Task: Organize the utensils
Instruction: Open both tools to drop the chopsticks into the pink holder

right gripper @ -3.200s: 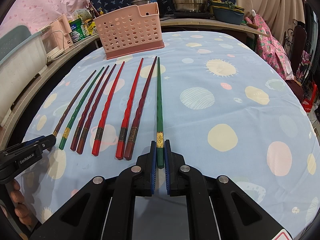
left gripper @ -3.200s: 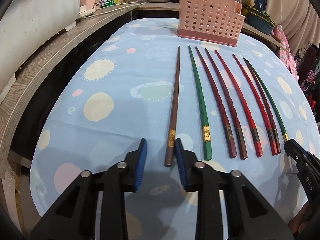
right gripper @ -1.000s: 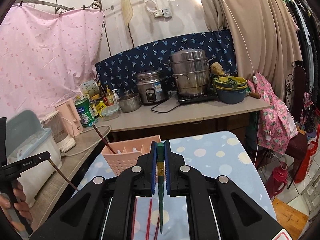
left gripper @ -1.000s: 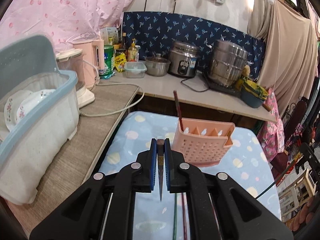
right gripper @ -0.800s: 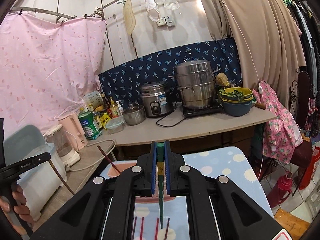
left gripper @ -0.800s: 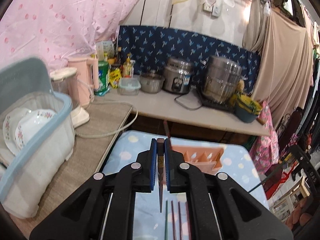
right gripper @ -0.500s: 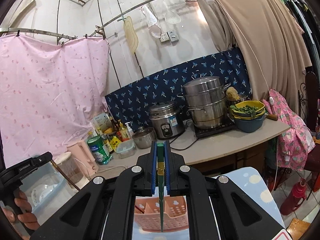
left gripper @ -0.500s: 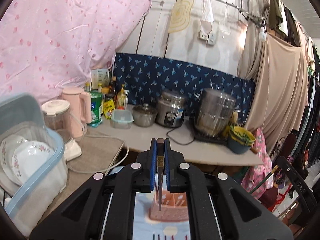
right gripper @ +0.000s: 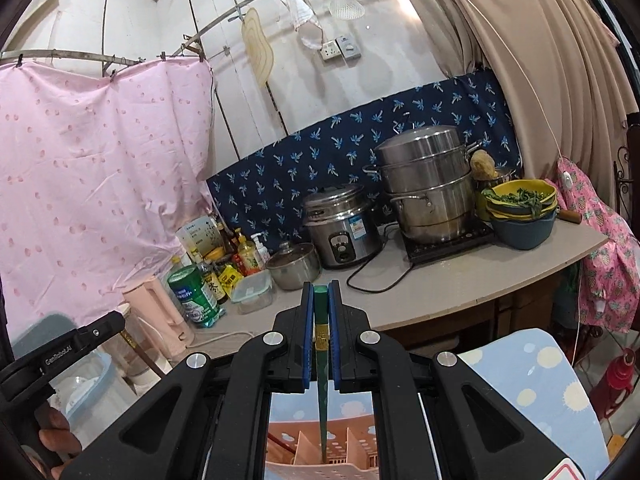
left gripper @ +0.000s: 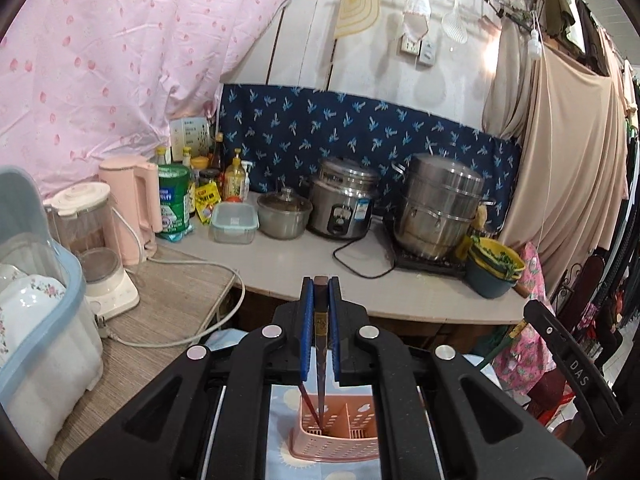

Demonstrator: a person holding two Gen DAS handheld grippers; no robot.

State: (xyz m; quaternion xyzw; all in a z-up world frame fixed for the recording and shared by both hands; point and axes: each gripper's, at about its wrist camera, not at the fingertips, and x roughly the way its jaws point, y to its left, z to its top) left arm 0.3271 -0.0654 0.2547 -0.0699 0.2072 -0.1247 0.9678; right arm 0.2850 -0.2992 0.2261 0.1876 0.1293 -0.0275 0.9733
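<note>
Chopsticks are what this is about, and both have come a long way in the last few seconds: they lay flat in a row on the spotted cloth, and now each hangs tip-down over the pink holder [left gripper: 336,432]. The left claw [left gripper: 320,332] is clenched on the brown chopstick [left gripper: 320,360], whose tip sits at the mouth of the holder's left compartment, right beside a dark red stick [left gripper: 308,400] already standing there. The right claw [right gripper: 320,336] is clamped on the green chopstick [right gripper: 321,380], its tip over the holder's dividers [right gripper: 348,452]; I can't tell which slot. A second ago the holder was well ahead of both; now it's directly beneath. To my eye, lowering and letting go is what's left for this pair.
</note>
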